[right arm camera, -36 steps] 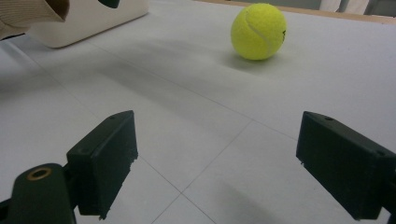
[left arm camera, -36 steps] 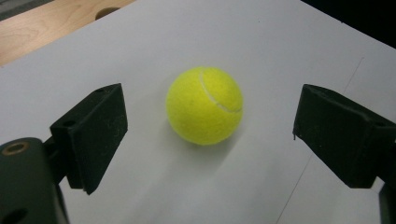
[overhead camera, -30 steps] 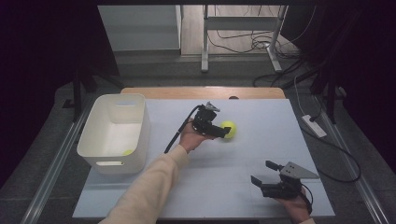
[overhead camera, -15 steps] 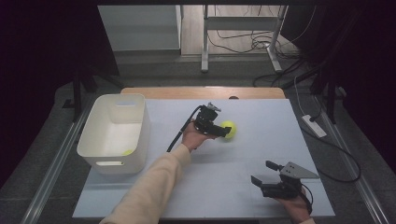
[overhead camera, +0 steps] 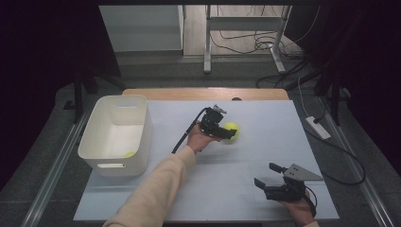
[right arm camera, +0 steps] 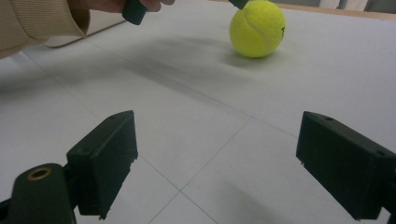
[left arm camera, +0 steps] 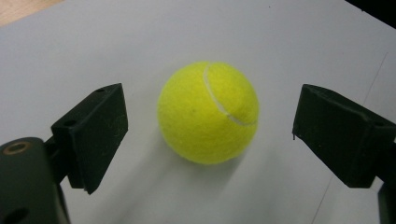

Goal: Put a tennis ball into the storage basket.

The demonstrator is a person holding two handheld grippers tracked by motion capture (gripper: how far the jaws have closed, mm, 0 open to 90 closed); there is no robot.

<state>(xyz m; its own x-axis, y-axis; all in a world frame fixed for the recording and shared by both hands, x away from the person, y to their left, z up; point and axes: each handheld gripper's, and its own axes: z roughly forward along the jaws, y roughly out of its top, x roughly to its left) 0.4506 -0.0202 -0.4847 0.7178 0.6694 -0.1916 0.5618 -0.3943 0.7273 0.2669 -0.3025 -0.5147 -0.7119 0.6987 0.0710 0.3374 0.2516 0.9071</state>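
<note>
A yellow tennis ball (overhead camera: 231, 131) lies on the white table near its middle. My left gripper (overhead camera: 228, 133) hovers at it, open. In the left gripper view the ball (left arm camera: 208, 112) sits between the two black jaws, with a clear gap on either side. My right gripper (overhead camera: 268, 176) rests near the front right of the table, open with nothing between its jaws. The right gripper view looks across the table at the ball (right arm camera: 257, 28) and the left hand's beige sleeve (right arm camera: 39, 21).
A white plastic bin (overhead camera: 116, 134) stands at the left of the table, with another yellow ball (overhead camera: 129, 154) inside at its near corner. A white power strip (overhead camera: 318, 127) lies off the table's right edge.
</note>
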